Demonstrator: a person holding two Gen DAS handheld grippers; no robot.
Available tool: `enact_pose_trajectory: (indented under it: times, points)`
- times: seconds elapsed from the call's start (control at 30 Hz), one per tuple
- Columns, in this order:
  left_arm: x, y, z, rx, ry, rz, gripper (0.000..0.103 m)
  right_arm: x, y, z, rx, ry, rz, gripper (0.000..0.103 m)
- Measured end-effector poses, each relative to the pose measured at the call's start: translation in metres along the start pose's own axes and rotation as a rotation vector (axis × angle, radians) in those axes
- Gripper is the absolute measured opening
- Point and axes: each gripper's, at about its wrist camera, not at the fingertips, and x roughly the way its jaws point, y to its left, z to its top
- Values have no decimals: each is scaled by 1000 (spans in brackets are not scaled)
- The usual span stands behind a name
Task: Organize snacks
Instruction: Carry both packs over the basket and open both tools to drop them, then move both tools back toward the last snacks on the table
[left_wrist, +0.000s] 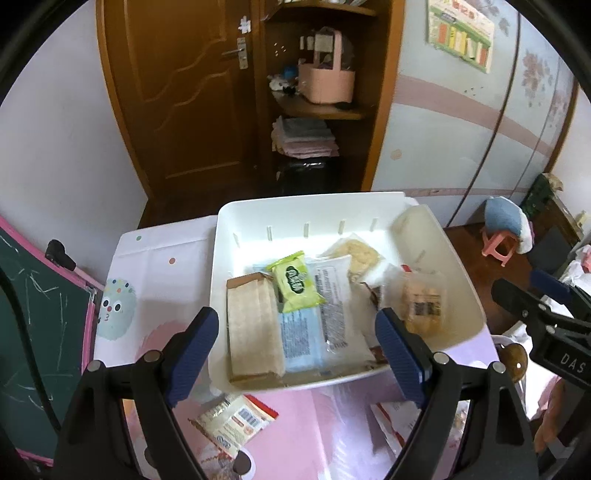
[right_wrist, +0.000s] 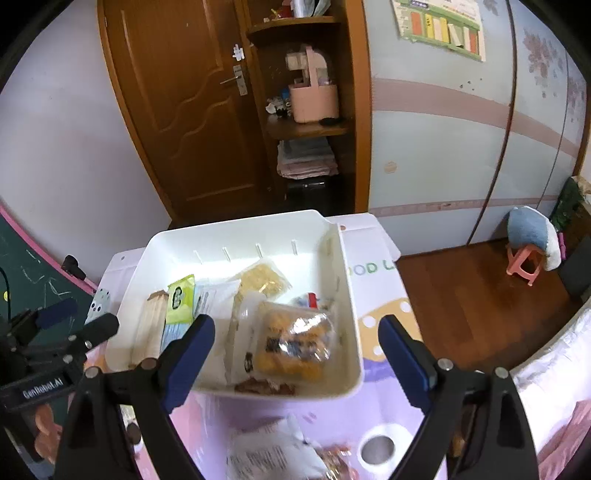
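Snack packets (left_wrist: 236, 424) lie loose on the bench (left_wrist: 325, 435) near its front edge, under the left gripper (left_wrist: 297, 363) and right gripper (right_wrist: 295, 367), both with fingers spread wide and holding nothing. Beyond them, a white bin (left_wrist: 458, 280) toward the bench's far edge holds a brown packet (left_wrist: 253, 328), a green packet (left_wrist: 295, 282) and a clear-wrapped pastry (right_wrist: 295, 341).

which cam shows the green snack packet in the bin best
The left wrist view. There the green snack packet lies face-up in the white bin, whole and fairly sharp, with its white logo visible. In the right wrist view the same packet sits further left, narrower and partly blurred, its lower end near the gripper finger.
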Motion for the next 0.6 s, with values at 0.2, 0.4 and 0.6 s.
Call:
enact_pose_trajectory:
  times: [0.2, 0.4, 0.6]
  points:
    - [-42, -18, -11, 41, -49, -43, 86, -47, -8, -20, -34, -34, -24, 91]
    - [-77, -46, -28, 119, -94, -86, 87, -85, -13, -43, -76, -61, -47, 91]
    - [-92, -71, -53, 189, -108, -143, 90, -102, -18, -72, -114, -59, -73, 91]
